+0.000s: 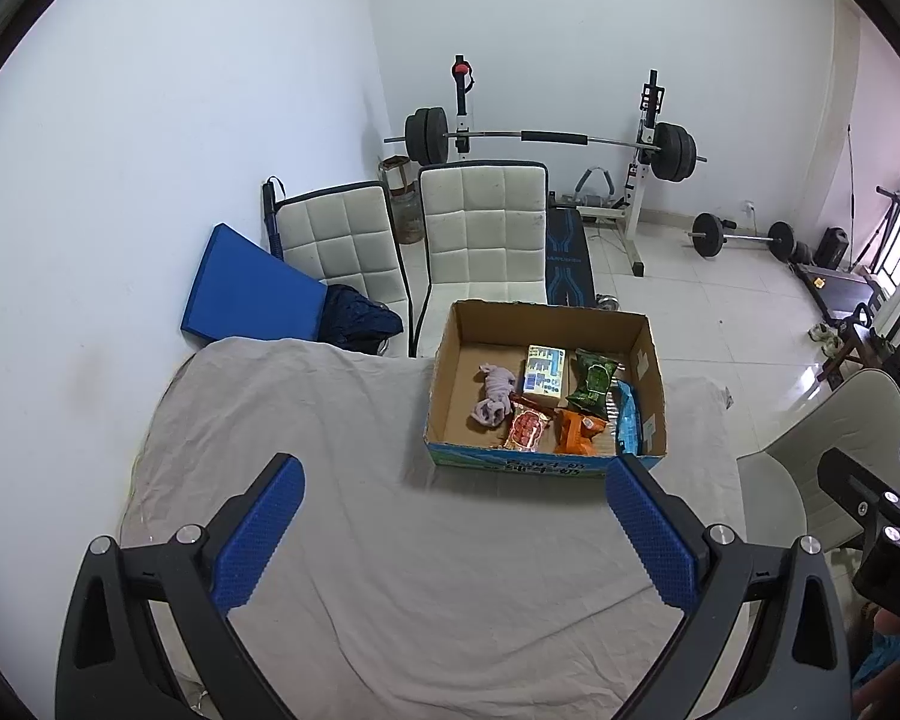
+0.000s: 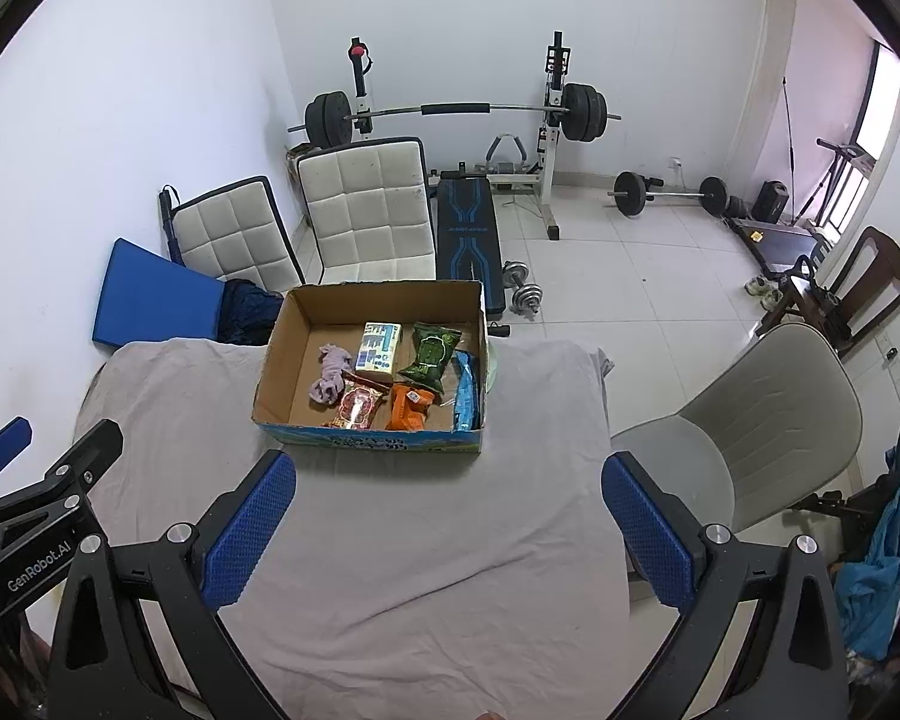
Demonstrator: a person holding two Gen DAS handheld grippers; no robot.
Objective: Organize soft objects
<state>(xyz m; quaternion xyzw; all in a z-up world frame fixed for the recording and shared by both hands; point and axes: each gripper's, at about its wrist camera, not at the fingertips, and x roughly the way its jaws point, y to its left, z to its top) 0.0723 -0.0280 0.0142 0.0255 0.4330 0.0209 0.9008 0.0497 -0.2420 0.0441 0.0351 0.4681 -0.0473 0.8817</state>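
Note:
An open cardboard box (image 1: 450, 372) (image 2: 273, 360) stands at the far side of a cloth-covered table (image 1: 330, 450) (image 2: 420, 540). Inside lie a pale purple cloth (image 1: 493, 399) (image 2: 329, 377), a white-blue tissue pack (image 1: 545, 375) (image 2: 379, 348), a green snack bag (image 1: 594, 385) (image 2: 432, 354), a red packet (image 1: 527, 427) (image 2: 359, 407), an orange packet (image 1: 581, 432) (image 2: 410, 407) and a blue packet (image 1: 628, 420) (image 2: 465, 390). My left gripper (image 1: 450, 528) is open and empty, short of the box. My right gripper (image 2: 447, 522) is open and empty, also short of it.
Two white padded chairs (image 1: 480, 228) (image 2: 366, 204) and a blue mat (image 1: 240, 288) stand behind the table. A barbell rack (image 2: 456, 114) and weights sit at the back. A grey chair (image 2: 768, 420) stands to the right of the table.

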